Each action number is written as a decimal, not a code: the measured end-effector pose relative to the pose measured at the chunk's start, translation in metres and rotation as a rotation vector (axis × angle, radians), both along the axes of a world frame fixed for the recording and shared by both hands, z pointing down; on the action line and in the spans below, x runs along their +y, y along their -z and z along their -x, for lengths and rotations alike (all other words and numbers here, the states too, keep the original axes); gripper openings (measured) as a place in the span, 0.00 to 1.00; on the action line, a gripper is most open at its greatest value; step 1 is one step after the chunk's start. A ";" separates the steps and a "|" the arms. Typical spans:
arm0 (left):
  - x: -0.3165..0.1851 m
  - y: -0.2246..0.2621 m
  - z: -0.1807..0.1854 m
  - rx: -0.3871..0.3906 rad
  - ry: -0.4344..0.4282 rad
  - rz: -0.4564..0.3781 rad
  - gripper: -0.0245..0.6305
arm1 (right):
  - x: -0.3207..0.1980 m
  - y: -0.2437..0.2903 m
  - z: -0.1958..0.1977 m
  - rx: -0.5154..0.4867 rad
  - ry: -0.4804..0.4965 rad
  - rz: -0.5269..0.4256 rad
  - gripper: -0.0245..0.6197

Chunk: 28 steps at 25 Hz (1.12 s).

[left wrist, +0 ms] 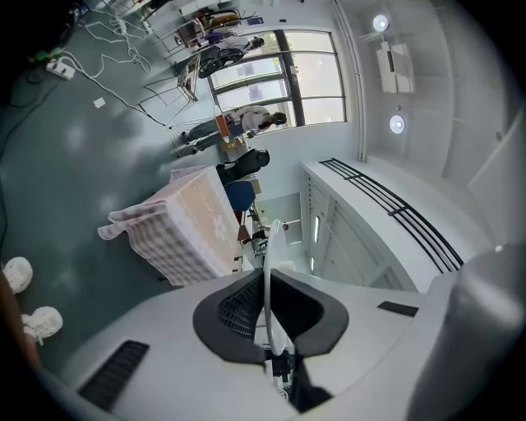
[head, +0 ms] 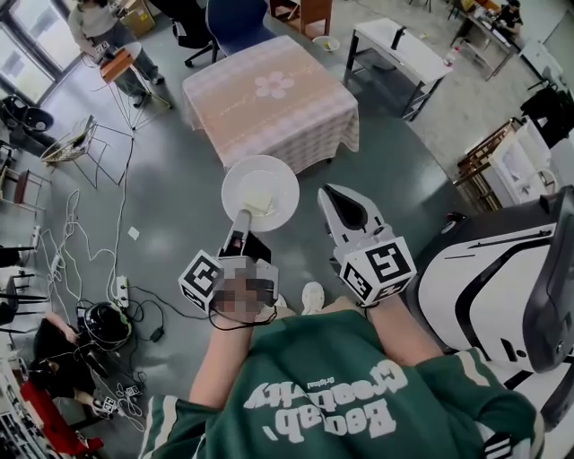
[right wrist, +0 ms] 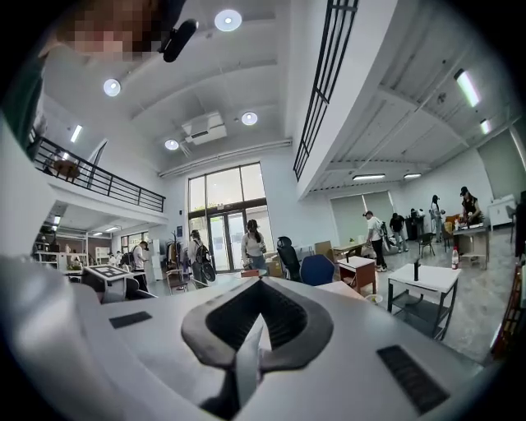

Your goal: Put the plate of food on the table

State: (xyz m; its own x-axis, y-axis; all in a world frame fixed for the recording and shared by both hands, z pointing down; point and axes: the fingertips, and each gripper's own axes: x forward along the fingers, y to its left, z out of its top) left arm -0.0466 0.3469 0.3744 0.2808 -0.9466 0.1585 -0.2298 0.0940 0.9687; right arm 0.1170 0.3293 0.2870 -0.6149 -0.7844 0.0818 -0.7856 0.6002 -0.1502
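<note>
A round white plate (head: 260,186) with a pale piece of food (head: 262,203) on it is held out over the grey floor. My left gripper (head: 244,217) is shut on the plate's near rim. In the left gripper view the plate (left wrist: 271,247) shows edge-on between the jaws of my left gripper (left wrist: 267,289). The table (head: 269,100), covered by a pink checked cloth with a flower print, stands a little ahead of the plate, and also shows in the left gripper view (left wrist: 193,226). My right gripper (head: 334,199) hovers beside the plate, shut and holding nothing (right wrist: 256,316).
A white table (head: 399,49) and a blue chair (head: 238,18) stand behind the covered table. Cables (head: 90,260) and a power strip lie on the floor at the left. A large white machine (head: 502,287) is close at my right. People stand at the back.
</note>
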 end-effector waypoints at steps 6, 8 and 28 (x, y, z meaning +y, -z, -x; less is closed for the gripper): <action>-0.002 -0.007 -0.022 -0.005 -0.007 0.000 0.08 | -0.004 -0.003 -0.021 -0.017 0.000 -0.006 0.06; -0.001 -0.007 -0.026 -0.004 -0.009 0.004 0.08 | -0.003 -0.003 -0.025 -0.009 0.001 -0.008 0.06; -0.063 -0.024 -0.026 0.009 0.007 -0.029 0.08 | -0.063 -0.020 -0.021 0.002 0.034 -0.053 0.06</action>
State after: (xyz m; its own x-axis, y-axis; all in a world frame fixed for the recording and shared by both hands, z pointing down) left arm -0.0207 0.2840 0.3982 0.2757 -0.9526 0.1288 -0.2203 0.0678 0.9731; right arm 0.1379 0.2664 0.3070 -0.6413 -0.7661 0.0423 -0.7648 0.6338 -0.1157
